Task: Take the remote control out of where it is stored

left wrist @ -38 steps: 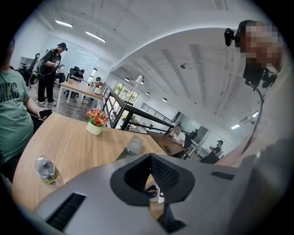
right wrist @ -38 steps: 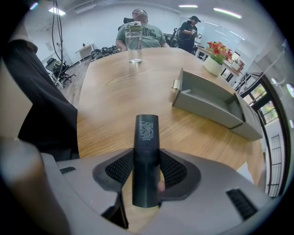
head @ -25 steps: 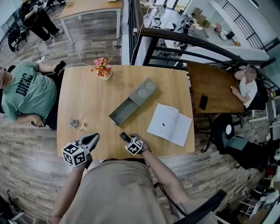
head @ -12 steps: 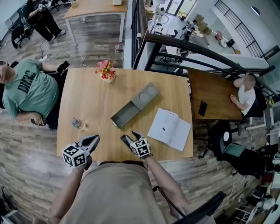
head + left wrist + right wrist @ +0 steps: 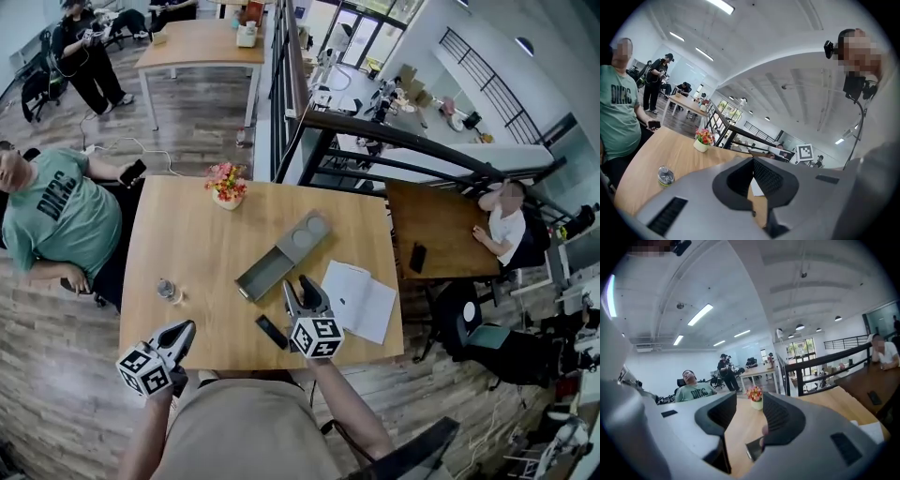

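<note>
Remote control (image 5: 272, 331) now loose on table (image 5: 202, 248)

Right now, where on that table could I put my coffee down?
Widest bare wood: between the flower pot, small bottle and grey box. Also the far right corner beyond the box. Crowded near the remote control and booklet.
</note>
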`<state>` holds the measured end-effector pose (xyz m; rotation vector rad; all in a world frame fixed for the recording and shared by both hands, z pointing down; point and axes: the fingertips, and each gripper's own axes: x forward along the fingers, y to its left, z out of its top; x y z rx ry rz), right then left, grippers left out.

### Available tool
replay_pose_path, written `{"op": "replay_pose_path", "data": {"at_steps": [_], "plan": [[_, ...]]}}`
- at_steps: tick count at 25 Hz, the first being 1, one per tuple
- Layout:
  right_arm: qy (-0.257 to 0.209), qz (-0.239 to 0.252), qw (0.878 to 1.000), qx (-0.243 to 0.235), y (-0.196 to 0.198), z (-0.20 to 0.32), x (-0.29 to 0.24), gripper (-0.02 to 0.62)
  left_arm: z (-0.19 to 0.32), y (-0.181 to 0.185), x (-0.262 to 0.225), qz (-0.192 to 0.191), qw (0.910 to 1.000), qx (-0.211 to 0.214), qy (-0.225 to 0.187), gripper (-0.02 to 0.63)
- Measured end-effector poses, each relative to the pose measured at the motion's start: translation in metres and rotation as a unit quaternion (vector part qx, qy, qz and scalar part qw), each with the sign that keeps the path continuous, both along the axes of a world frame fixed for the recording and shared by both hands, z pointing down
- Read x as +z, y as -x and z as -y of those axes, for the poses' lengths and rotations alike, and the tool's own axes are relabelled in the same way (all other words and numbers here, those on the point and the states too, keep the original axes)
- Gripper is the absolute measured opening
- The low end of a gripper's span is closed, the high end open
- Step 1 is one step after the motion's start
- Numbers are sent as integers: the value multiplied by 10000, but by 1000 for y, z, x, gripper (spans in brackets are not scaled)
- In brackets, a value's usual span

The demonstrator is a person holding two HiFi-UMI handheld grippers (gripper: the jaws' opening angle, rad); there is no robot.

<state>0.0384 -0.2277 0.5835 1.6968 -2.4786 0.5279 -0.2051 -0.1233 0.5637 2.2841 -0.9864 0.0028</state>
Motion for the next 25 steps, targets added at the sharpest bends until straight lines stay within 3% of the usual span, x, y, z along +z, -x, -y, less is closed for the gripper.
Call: {"op": "replay_pose_path", "data": {"at_steps": [5, 11, 17, 25], "plan": [[-642, -178, 9977, 127, 5, -38, -79, 181, -27, 17, -35, -242, 9994, 27, -225, 5], [-960, -479, 9940, 209, 35, -94, -111, 181, -51, 46, -39, -542, 9976, 94, -428, 5], [-1256, -636, 9898, 234, 41, -146, -120, 179, -68, 30, -17, -415, 9966, 569, -417, 5], [-1492, -1160, 9815, -303, 39, -226, -117, 179, -123, -7, -15, -409, 9970, 543, -360, 5]]}}
